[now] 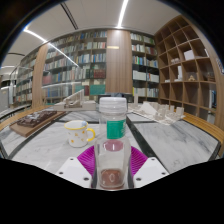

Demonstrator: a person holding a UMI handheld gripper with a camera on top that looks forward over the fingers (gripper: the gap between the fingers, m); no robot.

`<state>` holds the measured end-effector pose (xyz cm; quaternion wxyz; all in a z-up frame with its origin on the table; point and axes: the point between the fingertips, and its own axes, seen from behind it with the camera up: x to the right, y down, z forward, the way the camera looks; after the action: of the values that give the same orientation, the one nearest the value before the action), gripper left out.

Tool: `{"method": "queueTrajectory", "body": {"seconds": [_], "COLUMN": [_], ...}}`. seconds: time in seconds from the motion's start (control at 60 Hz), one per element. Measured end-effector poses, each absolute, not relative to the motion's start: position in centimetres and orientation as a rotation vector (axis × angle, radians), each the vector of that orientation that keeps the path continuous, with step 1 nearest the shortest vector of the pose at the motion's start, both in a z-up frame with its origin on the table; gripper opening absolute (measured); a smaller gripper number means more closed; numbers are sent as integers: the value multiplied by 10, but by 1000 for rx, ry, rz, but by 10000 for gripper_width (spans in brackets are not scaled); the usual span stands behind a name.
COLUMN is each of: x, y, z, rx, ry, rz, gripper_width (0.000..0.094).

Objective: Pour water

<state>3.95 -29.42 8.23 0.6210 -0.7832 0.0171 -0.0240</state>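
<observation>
A clear plastic bottle (112, 125) with a teal label and a pale cap stands upright between my fingers. My gripper (111, 160) is shut on the bottle's lower part, and both magenta pads (87, 158) press on its sides. The bottle's base shows brownish low between the fingers. A cream mug (78, 133) with its handle to the right stands on the marble table (45, 145), just left of the bottle and a little beyond the fingers.
A wooden tray (35, 122) with dark items lies at the table's far left. White cloth-like items (160, 112) lie at the far right. Bookshelves (85, 60) and open wooden shelving (190, 65) stand beyond the table.
</observation>
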Motion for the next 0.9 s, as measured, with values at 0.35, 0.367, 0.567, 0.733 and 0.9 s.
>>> {"method": "queueTrajectory", "body": {"seconds": [0.35, 0.367, 0.567, 0.733, 0.9], "x": [157, 158, 130, 43, -21], "y": [-236, -232, -159, -106, -79], "z": [207, 217, 341, 356, 289], "rx": [-1625, -1606, -1238, -902, -566], "ry": [-91, -112, -533, -970, -1369], "rz": [-628, -673, -1207, -1513, -1665], "gripper_width": [410, 410, 410, 409, 407]}}
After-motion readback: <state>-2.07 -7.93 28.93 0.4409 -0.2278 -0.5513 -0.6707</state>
